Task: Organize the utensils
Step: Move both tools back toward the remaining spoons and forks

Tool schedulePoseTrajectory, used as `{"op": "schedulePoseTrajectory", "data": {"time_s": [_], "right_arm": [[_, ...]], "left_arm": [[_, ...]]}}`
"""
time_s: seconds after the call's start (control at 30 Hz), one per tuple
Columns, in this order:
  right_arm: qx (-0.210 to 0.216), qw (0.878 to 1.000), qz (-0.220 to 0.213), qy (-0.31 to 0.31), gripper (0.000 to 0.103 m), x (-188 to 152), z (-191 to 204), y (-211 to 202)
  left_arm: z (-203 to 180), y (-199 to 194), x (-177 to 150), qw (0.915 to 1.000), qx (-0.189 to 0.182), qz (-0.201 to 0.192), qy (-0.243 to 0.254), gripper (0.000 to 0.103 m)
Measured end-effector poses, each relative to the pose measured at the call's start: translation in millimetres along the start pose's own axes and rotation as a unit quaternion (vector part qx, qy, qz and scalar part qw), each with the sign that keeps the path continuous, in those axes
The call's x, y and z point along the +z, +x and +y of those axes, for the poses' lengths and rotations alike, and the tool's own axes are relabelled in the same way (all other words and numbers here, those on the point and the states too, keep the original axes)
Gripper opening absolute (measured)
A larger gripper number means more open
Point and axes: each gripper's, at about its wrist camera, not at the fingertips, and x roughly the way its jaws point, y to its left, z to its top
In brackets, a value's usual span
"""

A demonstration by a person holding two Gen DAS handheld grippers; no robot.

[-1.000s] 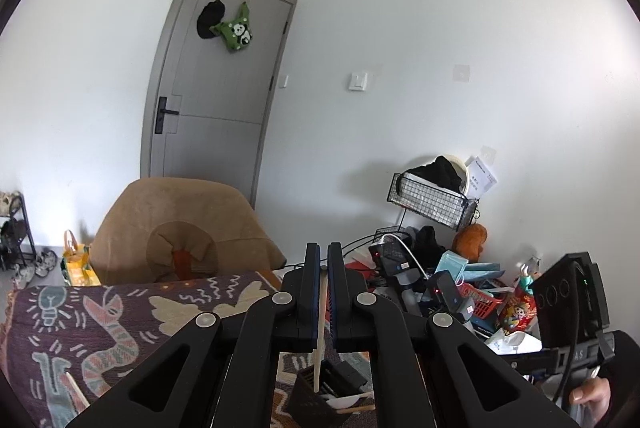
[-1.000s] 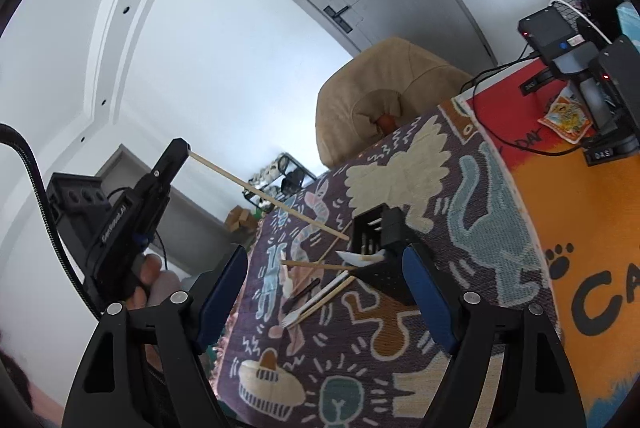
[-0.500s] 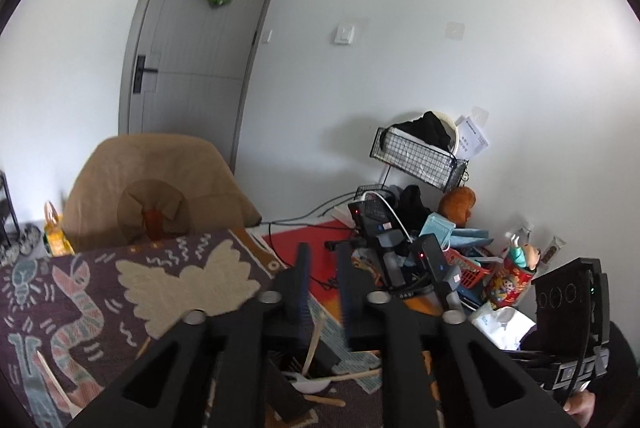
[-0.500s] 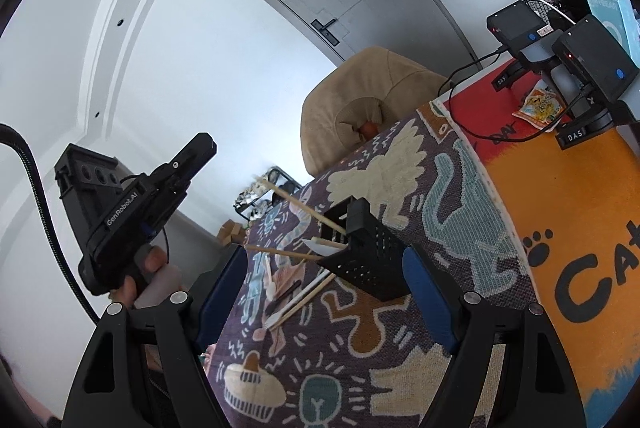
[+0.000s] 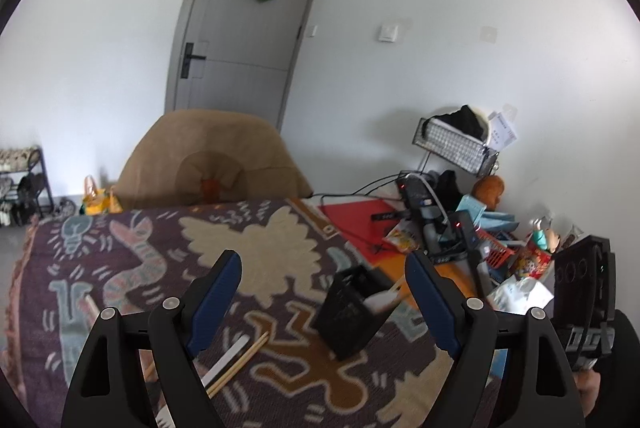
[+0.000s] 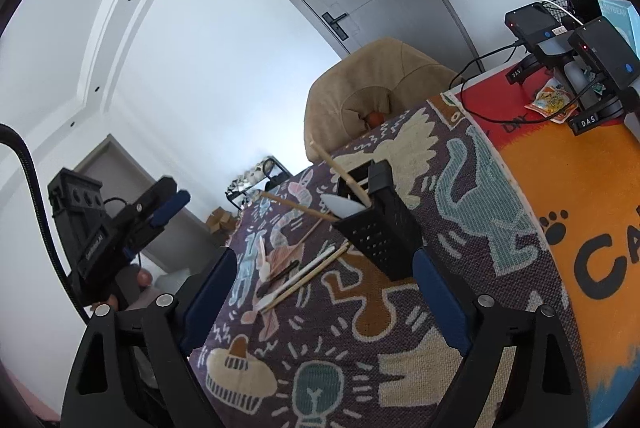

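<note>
A black perforated utensil holder (image 6: 378,228) stands on the patterned cloth; it also shows in the left wrist view (image 5: 352,312). Two wooden chopsticks (image 6: 340,171) and a white spoon (image 6: 346,205) stick out of it. More chopsticks and white utensils (image 6: 300,278) lie on the cloth to its left, seen also in the left wrist view (image 5: 236,364). My left gripper (image 5: 324,304) is open and empty, above and just short of the holder; it shows in the right wrist view (image 6: 160,211). My right gripper (image 6: 320,304) is open and empty, near the holder.
A tan beanbag chair (image 5: 208,163) sits beyond the table's far edge. Black electronic boxes with cables (image 6: 560,39), snack packets and a wire basket (image 5: 456,147) crowd the right side, on an orange and red mat (image 6: 580,187).
My left gripper opened and let go of a chopstick, which now stands in the holder. The left gripper then pulled back and tilted down toward the table. The right gripper moved slightly closer.
</note>
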Motion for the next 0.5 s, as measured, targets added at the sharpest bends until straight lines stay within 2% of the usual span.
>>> {"op": "schedulePoseTrajectory", "data": {"time_s": [0.33, 0.37, 0.43, 0.5], "right_arm": [[-0.031, 0.999, 0.022, -0.026, 0.09, -25, 21, 21], [-0.033, 0.999, 0.027, -0.031, 0.09, -28, 24, 24], [-0.033, 0.998, 0.034, -0.041, 0.09, -32, 30, 31], [-0.035, 0.997, 0.04, -0.05, 0.09, -37, 37, 38]], "left_arm": [[57, -30, -50, 0.9971, 0.049, 0.032, -0.048, 0.084], [61, -31, -54, 0.9968, 0.053, 0.034, -0.05, 0.082], [72, -35, -63, 0.9957, 0.061, 0.04, -0.058, 0.069], [84, -36, -72, 0.9943, 0.063, 0.05, -0.07, 0.064]]}}
